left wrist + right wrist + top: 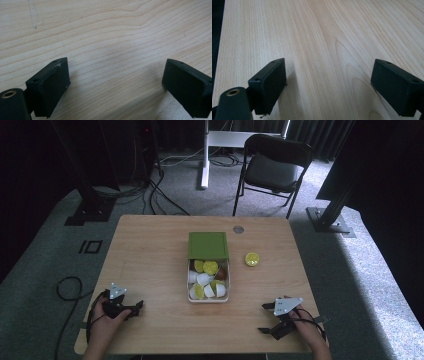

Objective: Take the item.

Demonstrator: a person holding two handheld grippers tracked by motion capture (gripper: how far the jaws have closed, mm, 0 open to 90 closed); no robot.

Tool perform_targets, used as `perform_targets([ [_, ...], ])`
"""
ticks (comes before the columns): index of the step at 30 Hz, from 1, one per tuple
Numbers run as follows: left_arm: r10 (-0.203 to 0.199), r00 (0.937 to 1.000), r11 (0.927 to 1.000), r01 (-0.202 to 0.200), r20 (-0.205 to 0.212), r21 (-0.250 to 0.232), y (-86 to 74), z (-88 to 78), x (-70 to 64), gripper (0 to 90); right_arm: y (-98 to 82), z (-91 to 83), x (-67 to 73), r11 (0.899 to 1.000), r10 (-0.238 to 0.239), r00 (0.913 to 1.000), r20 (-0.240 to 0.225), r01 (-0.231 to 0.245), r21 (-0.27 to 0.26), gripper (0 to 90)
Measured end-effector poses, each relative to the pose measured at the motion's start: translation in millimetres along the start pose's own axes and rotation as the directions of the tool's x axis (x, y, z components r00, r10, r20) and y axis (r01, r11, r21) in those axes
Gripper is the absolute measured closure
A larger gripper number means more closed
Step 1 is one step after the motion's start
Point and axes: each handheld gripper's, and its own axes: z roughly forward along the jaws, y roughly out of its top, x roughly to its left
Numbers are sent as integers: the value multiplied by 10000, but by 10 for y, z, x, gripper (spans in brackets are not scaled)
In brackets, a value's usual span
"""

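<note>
Both idle on the table (150, 250): left gripper (134, 307) and right gripper (264, 318) jaws spread, empty; capsule box (208, 292) between them, untouched.

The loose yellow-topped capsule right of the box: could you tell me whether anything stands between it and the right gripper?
Nothing visible does: bare table lies between the right gripper and the capsule; the open box sits off to the left.

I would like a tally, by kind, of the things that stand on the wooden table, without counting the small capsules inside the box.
Clear box with small capsules: 1
Green lid, lying at the far end of the box: 1
Loose yellow-topped capsule, right of the box: 1
Small grey round disc near the far edge: 1
Total: 4
</note>
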Motion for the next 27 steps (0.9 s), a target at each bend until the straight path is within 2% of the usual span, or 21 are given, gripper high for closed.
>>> perform_targets([
  [5, -1, 10000, 10000, 1, -3, 0, 0, 0, -1, 86, -1, -1, -16, 9996, 275, 9995, 174, -275, -17, 126],
  [27, 1, 10000, 10000, -1, -4, -1, 0, 0, -1, 86, 1, 4, -13, 9997, 261, 9993, 266, -261, 23, 115],
])
